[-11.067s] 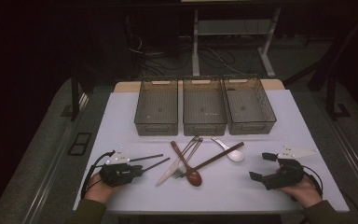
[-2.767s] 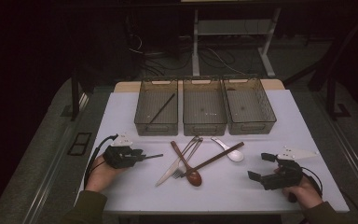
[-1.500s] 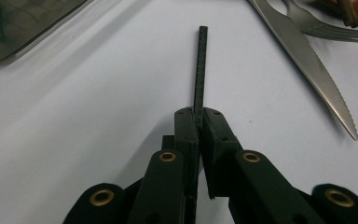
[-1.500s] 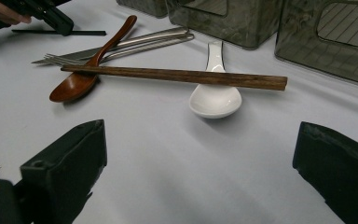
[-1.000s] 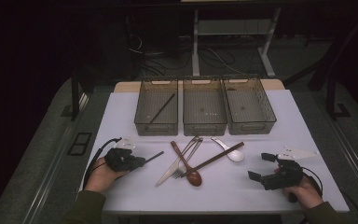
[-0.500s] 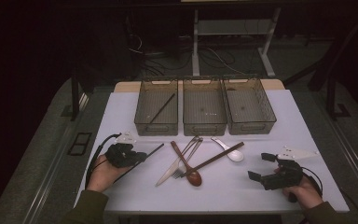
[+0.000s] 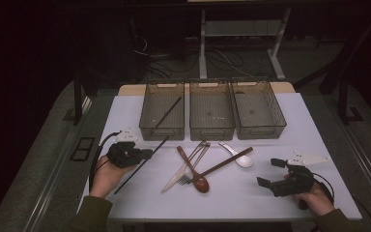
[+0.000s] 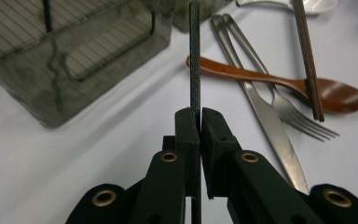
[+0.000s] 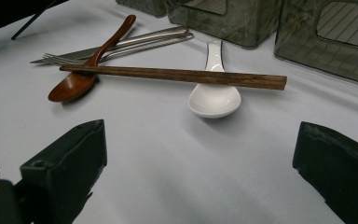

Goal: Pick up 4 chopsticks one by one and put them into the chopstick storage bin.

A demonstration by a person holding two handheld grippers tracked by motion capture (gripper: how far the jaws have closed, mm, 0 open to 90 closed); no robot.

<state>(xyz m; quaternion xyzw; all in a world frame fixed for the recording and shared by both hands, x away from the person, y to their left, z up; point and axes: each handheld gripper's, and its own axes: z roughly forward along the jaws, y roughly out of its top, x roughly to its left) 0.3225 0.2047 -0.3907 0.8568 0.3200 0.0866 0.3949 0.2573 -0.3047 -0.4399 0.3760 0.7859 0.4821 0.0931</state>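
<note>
At a white table (image 7: 125, 116), the left gripper (image 8: 199, 122) clamps its jaws on a thin black chopstick (image 8: 195, 56), the pads pressed against the stick on both sides. The left gripper view shows the grip close up, and the stick's fine ribbed surface running straight ahead toward the near corner of the left bin (image 8: 70, 60). From the high view the same chopstick (image 7: 142, 164) slants across the table just in front of the left bin (image 7: 163, 108), one end close to the bin's front wall, the other reaching back toward the person's sleeve; a second black chopstick (image 7: 168, 112) lies inside that bin. The right gripper (image 7: 276, 175), well to the right of the bins, stands with jaws wide apart and nothing between them. Its own view shows a brown chopstick (image 9: 172, 75) resting across a white spoon (image 9: 214, 95) and a wooden spoon (image 9: 86, 70), with a fork (image 9: 116, 48) behind them.
</note>
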